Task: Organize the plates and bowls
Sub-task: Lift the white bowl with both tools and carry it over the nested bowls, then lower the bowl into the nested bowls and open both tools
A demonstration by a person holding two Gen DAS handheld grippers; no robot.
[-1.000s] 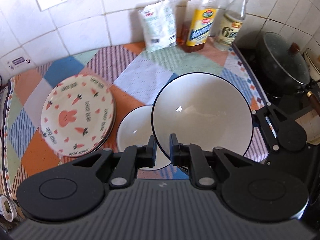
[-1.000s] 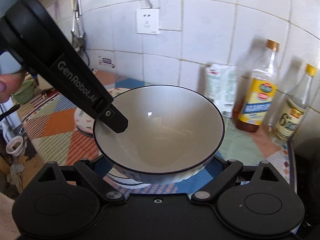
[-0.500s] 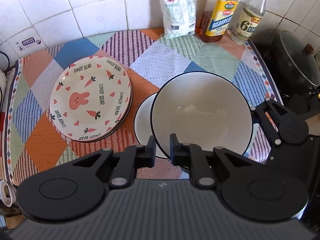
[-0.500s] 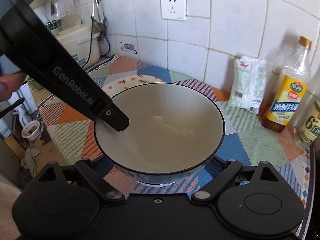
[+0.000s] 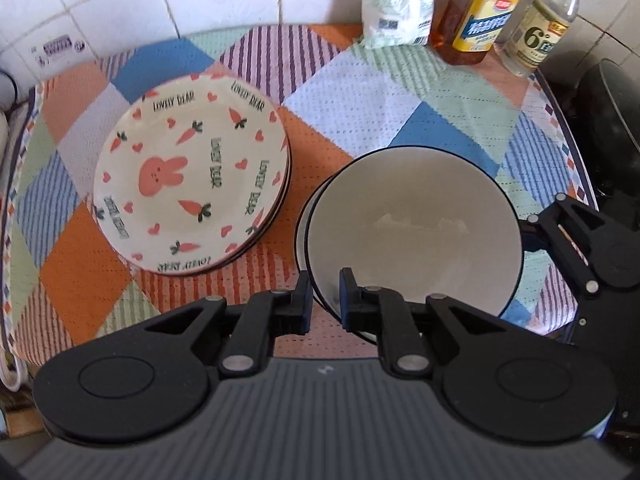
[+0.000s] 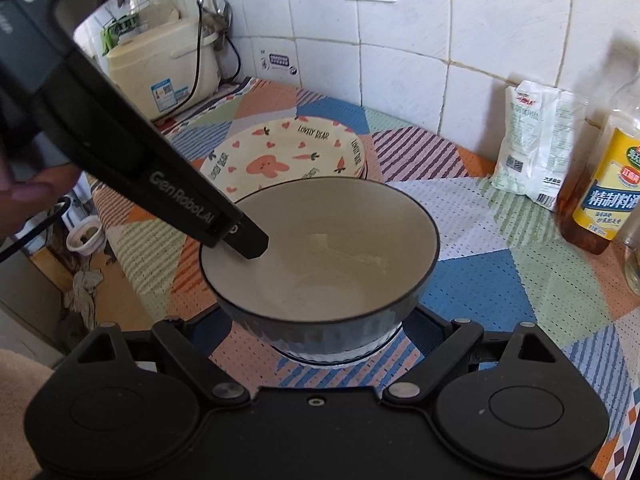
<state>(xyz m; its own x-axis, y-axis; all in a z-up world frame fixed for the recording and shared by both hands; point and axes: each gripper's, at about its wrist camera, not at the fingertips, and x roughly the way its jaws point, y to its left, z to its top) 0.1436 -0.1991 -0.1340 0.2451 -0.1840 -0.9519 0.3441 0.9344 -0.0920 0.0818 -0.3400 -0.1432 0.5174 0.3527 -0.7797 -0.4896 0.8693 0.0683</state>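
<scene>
A white bowl with a dark rim [image 5: 416,228] sits nested in a second bowl [image 5: 301,232] on the patchwork cloth. My left gripper [image 5: 324,300] is shut on the top bowl's near rim, one finger inside and one outside. In the right wrist view the same bowl [image 6: 320,252] shows with the left gripper [image 6: 244,240] on its left rim. My right gripper [image 6: 320,344] is wide open, its fingers either side of the bowls' base, not touching. A stack of bunny-and-carrot plates [image 5: 192,188] lies left of the bowls and also shows in the right wrist view [image 6: 288,156].
A white packet [image 5: 396,0], an oil bottle [image 5: 484,12] and a vinegar bottle [image 5: 536,36] stand along the tiled back wall. A black pot [image 5: 612,128] sits at the right. A rice cooker [image 6: 164,68] stands at the far left corner. The counter's edge [image 6: 120,264] drops off at the left.
The top bowl has come down onto the second bowl and now sits nested in it. Both wrist views have tilted down and closer to the counter. The plates have not moved.
</scene>
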